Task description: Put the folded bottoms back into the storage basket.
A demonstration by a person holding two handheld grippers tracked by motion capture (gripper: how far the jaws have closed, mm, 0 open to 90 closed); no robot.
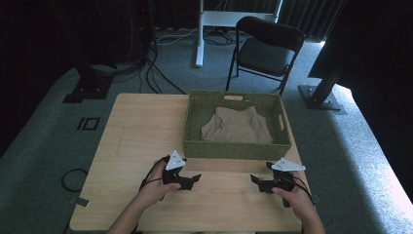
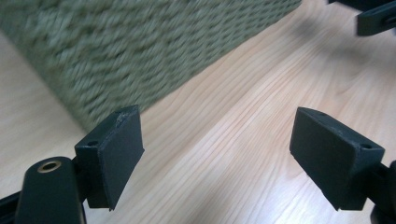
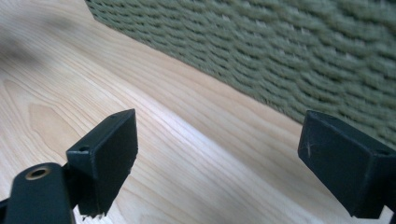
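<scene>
A green woven basket (image 1: 237, 148) stands on the far right half of the wooden table (image 1: 136, 131), with a beige cloth (image 1: 237, 126) crumpled inside it. My left gripper (image 1: 195, 179) rests low over the table just in front of the basket's near left corner, open, its jaws pointing right. My right gripper (image 1: 255, 181) lies near the basket's right front, open, jaws pointing left. In the left gripper view the left gripper (image 2: 217, 135) spans bare wood beside the basket wall (image 2: 140, 46). In the right gripper view the right gripper (image 3: 219, 135) likewise holds nothing, with the basket wall (image 3: 280, 46) close ahead.
Behind the table a black folding chair (image 1: 268, 48) stands on grey carpet, beside a white desk leg (image 1: 199, 34) and loose cables (image 1: 156, 73). Black stand bases (image 1: 87, 87) flank the table. The other gripper's jaw (image 2: 376, 18) shows at the top right of the left gripper view.
</scene>
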